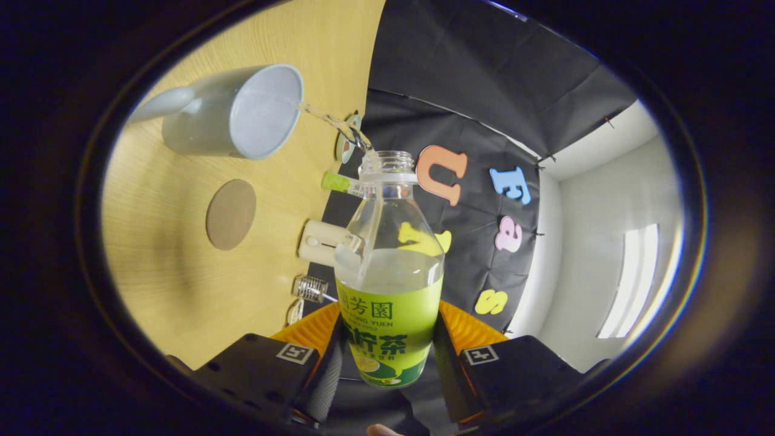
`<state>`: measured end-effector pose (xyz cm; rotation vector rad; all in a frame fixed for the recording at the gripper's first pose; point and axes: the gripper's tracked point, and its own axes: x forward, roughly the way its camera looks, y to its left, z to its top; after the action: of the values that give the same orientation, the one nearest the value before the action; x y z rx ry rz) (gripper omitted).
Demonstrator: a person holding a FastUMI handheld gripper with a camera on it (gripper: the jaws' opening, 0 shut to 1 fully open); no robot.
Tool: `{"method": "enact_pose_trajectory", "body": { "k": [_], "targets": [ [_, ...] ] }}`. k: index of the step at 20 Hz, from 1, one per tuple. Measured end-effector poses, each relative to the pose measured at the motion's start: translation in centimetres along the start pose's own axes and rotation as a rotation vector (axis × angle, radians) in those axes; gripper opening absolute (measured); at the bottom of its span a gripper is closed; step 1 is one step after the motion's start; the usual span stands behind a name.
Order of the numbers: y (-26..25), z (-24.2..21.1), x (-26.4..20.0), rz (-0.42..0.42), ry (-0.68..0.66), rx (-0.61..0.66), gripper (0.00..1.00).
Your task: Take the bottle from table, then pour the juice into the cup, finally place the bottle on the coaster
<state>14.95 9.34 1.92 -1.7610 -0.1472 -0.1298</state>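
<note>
My gripper (387, 354) is shut on a clear bottle (387, 266) with a green label, both fingers pressing on its labelled body. The whole view is rolled sideways, so the bottle is tipped over. A thin stream of liquid (330, 124) runs from the bottle's uncapped mouth into a pale grey cup (242, 112) standing on the wooden table (169, 254). Clear liquid still fills the bottle's lower part. A round brown coaster (230, 214) lies on the table beside the cup, nearer my fingers than the cup is.
Along the table's back edge, against the booth wall, stand a cream-coloured block (318, 242), a green tube (342, 183), a round disc (347, 140) and a small glass item with a metal coil (310, 288). White walls lie beyond the cloth.
</note>
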Motion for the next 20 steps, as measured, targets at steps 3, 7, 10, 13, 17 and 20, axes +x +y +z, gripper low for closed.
{"method": "enact_pose_trajectory", "body": {
  "k": [3,7,10,13,17,20],
  "targets": [
    [-0.02,-0.13,-0.07,0.002,0.001,-0.008,0.75],
    [0.13,-0.2,-0.1,0.006,0.0,-0.028,0.75],
    [-0.08,-0.01,-0.09,0.003,-0.007,-0.041,0.75],
    [-0.22,0.08,-0.11,-0.002,-0.013,-0.057,0.75],
    [-0.25,0.01,0.17,0.002,-0.013,-0.076,0.75],
    [-0.26,0.17,0.12,0.005,-0.016,-0.097,0.75]
  ]
}}
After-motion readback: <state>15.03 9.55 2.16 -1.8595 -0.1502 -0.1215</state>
